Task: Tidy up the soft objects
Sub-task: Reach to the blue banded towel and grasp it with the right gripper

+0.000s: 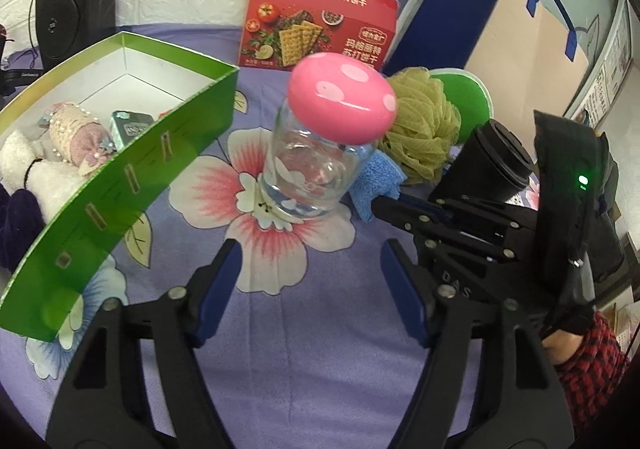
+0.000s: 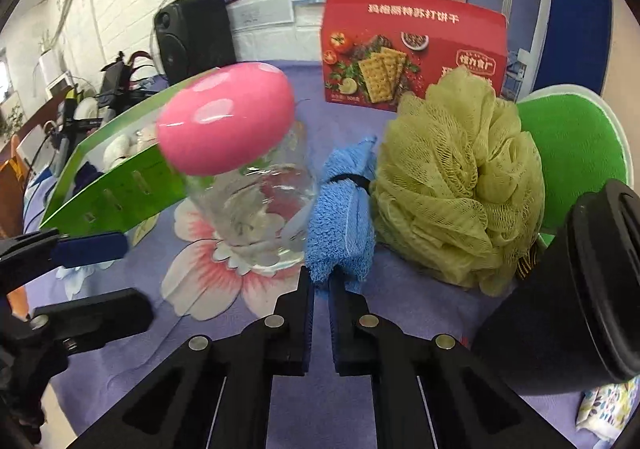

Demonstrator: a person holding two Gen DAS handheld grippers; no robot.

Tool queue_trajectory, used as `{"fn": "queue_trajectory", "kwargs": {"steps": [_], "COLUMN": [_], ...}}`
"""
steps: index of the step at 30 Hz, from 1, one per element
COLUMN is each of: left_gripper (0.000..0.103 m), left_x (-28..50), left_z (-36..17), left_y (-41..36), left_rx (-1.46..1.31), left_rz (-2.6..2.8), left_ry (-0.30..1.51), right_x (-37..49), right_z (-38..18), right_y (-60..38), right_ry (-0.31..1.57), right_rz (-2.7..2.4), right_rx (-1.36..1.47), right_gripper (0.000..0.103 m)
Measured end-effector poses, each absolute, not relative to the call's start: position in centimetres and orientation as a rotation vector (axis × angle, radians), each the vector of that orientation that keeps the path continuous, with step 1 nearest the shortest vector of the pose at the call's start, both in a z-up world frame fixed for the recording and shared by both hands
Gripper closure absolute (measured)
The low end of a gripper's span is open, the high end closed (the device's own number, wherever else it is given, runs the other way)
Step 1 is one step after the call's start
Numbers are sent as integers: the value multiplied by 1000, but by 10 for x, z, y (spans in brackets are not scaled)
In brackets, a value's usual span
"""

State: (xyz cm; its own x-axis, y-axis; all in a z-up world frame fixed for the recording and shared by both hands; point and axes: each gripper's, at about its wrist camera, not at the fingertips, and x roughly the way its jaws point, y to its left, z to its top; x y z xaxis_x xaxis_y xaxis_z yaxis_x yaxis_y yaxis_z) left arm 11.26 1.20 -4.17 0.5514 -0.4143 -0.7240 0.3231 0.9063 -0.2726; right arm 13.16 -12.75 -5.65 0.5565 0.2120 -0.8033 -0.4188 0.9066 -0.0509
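A rolled blue towel [image 2: 344,225] bound with a black band lies on the floral cloth between a glass jar [image 2: 256,217] and a yellow-green mesh bath sponge [image 2: 460,185]. My right gripper [image 2: 323,285] is shut on the towel's near end, and blue pile shows between its pads. In the left wrist view the blue towel [image 1: 378,177] sits at the right gripper's [image 1: 380,205] tip. My left gripper [image 1: 311,249] hangs open over the cloth in front of the jar [image 1: 312,169], nothing between its fingers. The green box [image 1: 132,169] on the left holds a white towel roll [image 1: 24,165] and a pink pearl-trimmed roll [image 1: 76,133].
The jar carries a pink mushroom lid [image 1: 340,101]. A black cup [image 2: 580,289] stands at the right, and a green round pad [image 2: 576,161] sits behind the sponge. A red cracker box [image 2: 412,53] and a black speaker [image 2: 192,37] stand at the back.
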Motion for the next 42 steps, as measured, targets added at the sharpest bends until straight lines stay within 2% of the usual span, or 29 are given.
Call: {"fn": "queue_trajectory", "kwargs": {"steps": [12, 14, 16, 20, 26, 28, 29, 30, 31, 42], "left_gripper": [33, 33, 32, 31, 28, 28, 28, 28, 28, 29], "left_x": [93, 96, 98, 101, 108, 110, 111, 112, 113, 105], "left_z": [-41, -41, -39, -35, -35, -37, -38, -39, -40, -49], "left_y": [-23, -27, -27, -14, 7, 10, 10, 10, 9, -25], "left_rx": [-99, -111, -119, -125, -151, -153, -153, -155, -157, -152], "left_rz": [-526, -527, -514, -476, -437, -436, -439, -445, -452, -553], "left_ry": [911, 917, 909, 889, 888, 895, 900, 906, 910, 951], "right_x": [45, 46, 52, 78, 113, 122, 127, 130, 132, 57], "right_z": [-41, -41, -40, -43, -56, -62, -66, -68, -71, -60], "right_y": [-153, -156, -159, -156, -134, -129, -127, -127, -128, -159], "right_ry": [914, 902, 897, 891, 908, 907, 917, 930, 948, 967], "right_rz": [442, 414, 400, 393, 407, 400, 401, 410, 420, 497], "right_rx": [-250, -253, -241, -216, -225, -231, -226, -216, -206, -201], "right_gripper": [98, 87, 69, 66, 55, 56, 62, 96, 94, 94]}}
